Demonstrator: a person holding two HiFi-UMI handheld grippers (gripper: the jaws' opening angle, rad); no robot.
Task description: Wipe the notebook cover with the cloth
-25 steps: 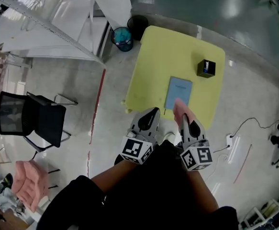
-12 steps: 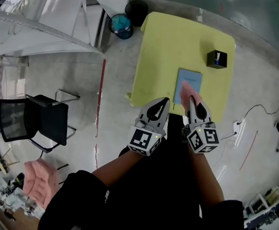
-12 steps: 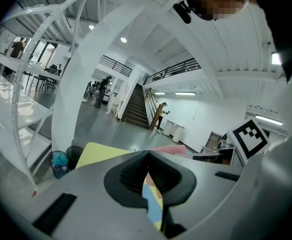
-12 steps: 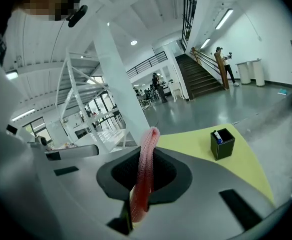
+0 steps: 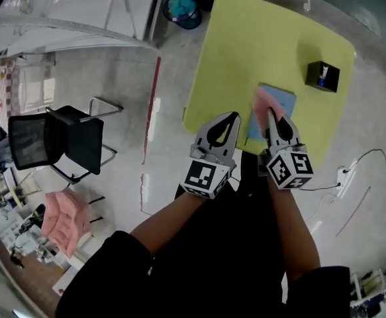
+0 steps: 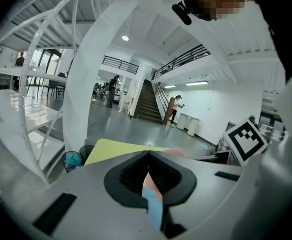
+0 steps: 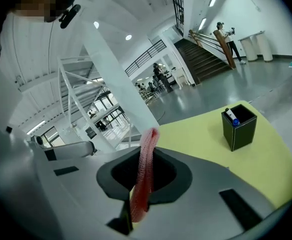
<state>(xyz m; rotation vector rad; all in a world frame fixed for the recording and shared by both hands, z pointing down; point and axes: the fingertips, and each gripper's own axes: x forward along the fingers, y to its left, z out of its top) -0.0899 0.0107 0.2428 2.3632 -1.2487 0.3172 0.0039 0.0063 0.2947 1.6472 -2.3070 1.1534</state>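
**Right tool clamped on the cloth, left tool closed on nothing**

The right tool has its jaws pressed together on a pink cloth. In the right gripper view the cloth runs as a narrow strip through the closed jaws and sticks out past their tips. The left tool also has its jaws together, tips meeting, with nothing gripped between them. The slit of blue and pink seen low between them in the left gripper view is only the scene beyond. Both tools are held side by side at the near edge of the counter, left tool just beside the right.

The notebook, with its light blue cover, lies flat on the yellow counter near that near edge, directly ahead of the right tool. From the head view the cloth overlaps the notebook's near left part, but whether it actually touches the cover cannot be told.

A small black box stands on the counter well apart from the notebook, toward the far right corner (something blue-capped pokes out of its top in the right gripper view).

The counter stands on a pale, glossy floor. A black chair is off to the left, with a pink cushion nearer the person. A blue bin sits by the counter's far left corner, and a red line is marked on the floor. A white staircase frame and an open hall show in both gripper views.
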